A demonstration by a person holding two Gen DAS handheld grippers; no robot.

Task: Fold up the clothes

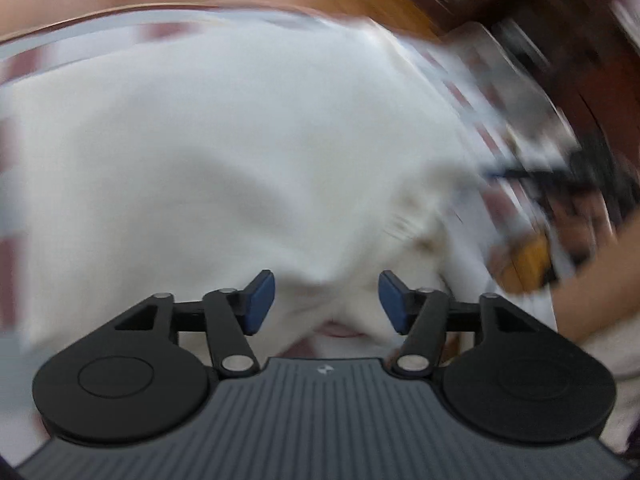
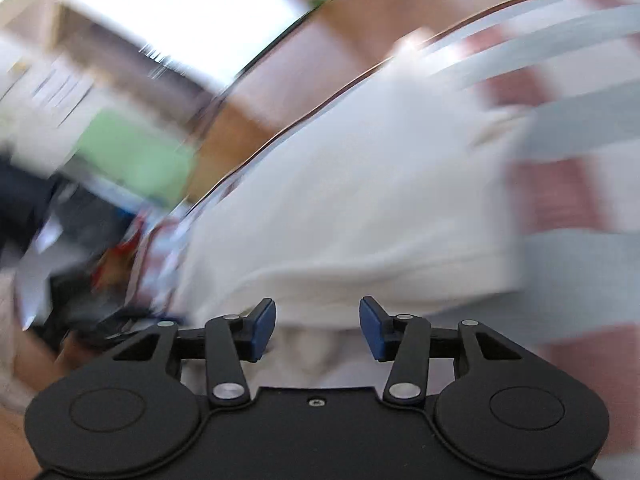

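We read the left gripper as jaws apart, nothing pinched, over the white cloth garment spread on the red-and-grey checked cover. Right gripper likewise empty. One fold seems laid; more likely left, blur hides detail.

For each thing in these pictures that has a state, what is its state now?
White garment: lying spread on the striped cloth, creased, held by no gripper.
Striped cloth: lying flat under the garment.
Left gripper: jaws open, empty.
Right gripper: jaws open, empty.
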